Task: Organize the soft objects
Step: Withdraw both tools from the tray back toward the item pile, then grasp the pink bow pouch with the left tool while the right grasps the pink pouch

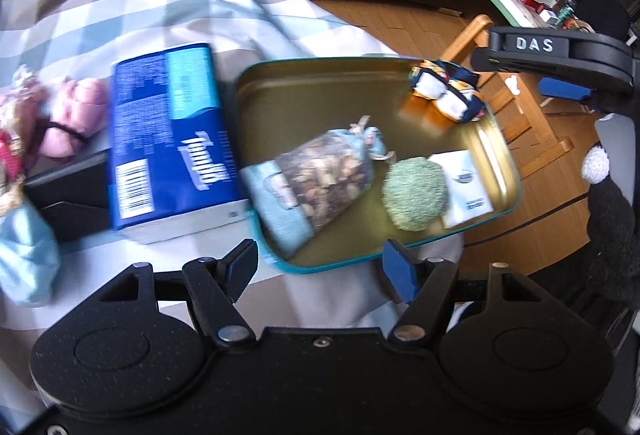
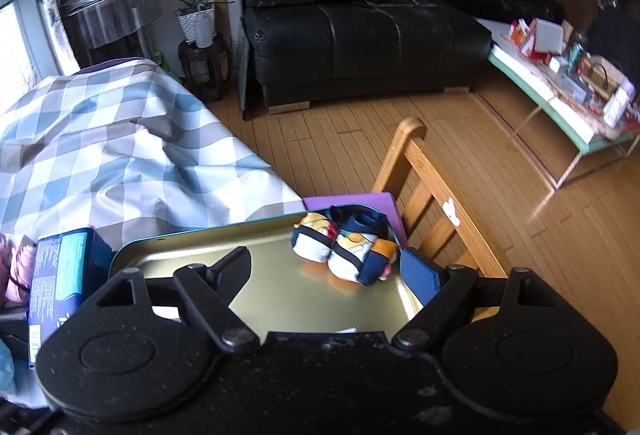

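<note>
Left wrist view looks down on the gold tray (image 1: 280,87) with its teal rim, and the soft things already lie in it: a printed fabric pouch (image 1: 320,175) stretched across the near left, its pale blue end hanging over the rim, a fuzzy green ball (image 1: 414,195) just beside a white paper packet (image 1: 466,187), and a bundled patchwork cloth (image 1: 446,91) in the far right corner. The pouch looks lumpy and slack, so I would judge it light and saggy; a pinch across its narrow tied neck should hold better than the bulging middle. The ball should squash easily and could slip from flat pads. Left of the tray a blue tissue pack (image 1: 172,139) rests on the checked cloth, and farther left lie pink plush pieces (image 1: 74,115), probably next to go in. The left gripper (image 1: 320,267) hovers with jaws spread and empty near the tray's front rim; the right gripper (image 2: 332,275) is likewise spread wide, empty, just short of the patchwork bundle.
</note>
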Available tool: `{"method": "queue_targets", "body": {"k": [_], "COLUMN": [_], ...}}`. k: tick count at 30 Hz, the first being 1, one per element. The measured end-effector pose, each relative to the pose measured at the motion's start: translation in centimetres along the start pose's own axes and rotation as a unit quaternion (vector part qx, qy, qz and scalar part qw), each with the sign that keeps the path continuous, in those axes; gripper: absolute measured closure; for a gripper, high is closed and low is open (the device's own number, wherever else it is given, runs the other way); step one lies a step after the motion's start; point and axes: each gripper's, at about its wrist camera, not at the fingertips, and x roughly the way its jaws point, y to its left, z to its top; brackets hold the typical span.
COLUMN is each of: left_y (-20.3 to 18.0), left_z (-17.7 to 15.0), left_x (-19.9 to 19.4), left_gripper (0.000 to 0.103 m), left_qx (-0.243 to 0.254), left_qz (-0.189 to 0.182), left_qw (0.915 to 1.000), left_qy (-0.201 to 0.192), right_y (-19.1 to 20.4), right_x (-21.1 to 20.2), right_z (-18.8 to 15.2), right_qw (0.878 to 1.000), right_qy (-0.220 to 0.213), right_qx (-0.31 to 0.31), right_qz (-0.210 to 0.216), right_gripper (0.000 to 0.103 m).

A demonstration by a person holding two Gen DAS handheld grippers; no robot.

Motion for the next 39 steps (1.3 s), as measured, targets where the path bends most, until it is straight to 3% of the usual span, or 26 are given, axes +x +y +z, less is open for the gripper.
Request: {"method": "queue_targets", "body": {"k": [5, 12, 19, 24, 29, 35, 39], "left_y": [4.7, 11.4, 17.6, 21.5, 24.6, 28.0, 29.5], "left_z": [0.0, 1.5, 3.1, 4.3, 5.8, 7.2, 8.1], "left_x": [-2.4, -6.1, -7.9, -8.3, -8.1, -5.6, -3.7], "left_gripper": [0.038, 0.038, 0.038, 0.038, 0.038, 0.038, 0.038], "left_qx": [-0.027, -0.069, -0.105, -0.133, -0.156, -0.196, -0.205], "left_qz": [0.019, 0.076, 0.124, 0.123, 0.119, 0.093, 0.087], "left_qw": [0.9994, 0.9932, 0.9840, 0.9814, 0.9788, 0.9759, 0.9749], "left_qy": [-0.012, -0.055, -0.072, -0.063, -0.058, -0.027, -0.006], "right_y": [2.6, 6.2, 10.8, 15.0, 19.8, 25.7, 28.6], "right_x": [-0.3, -0.9, -2.1, -3.6, -4.9, -5.0, -3.0], "right_z": [-0.2, -0.5, -1.1, -1.7, -2.8, -3.8, -3.6], "right_qw": [0.999, 0.996, 0.990, 0.981, 0.962, 0.926, 0.904], "right_qy": [-0.016, -0.037, -0.053, -0.075, -0.098, -0.126, -0.115], "right_qx": [-0.038, -0.081, -0.117, -0.156, -0.224, -0.323, -0.374], "right_qz": [0.001, 0.011, 0.052, 0.091, 0.125, 0.149, 0.170], "right_gripper": [0.021, 0.020, 0.020, 0.020, 0.019, 0.018, 0.018]}}
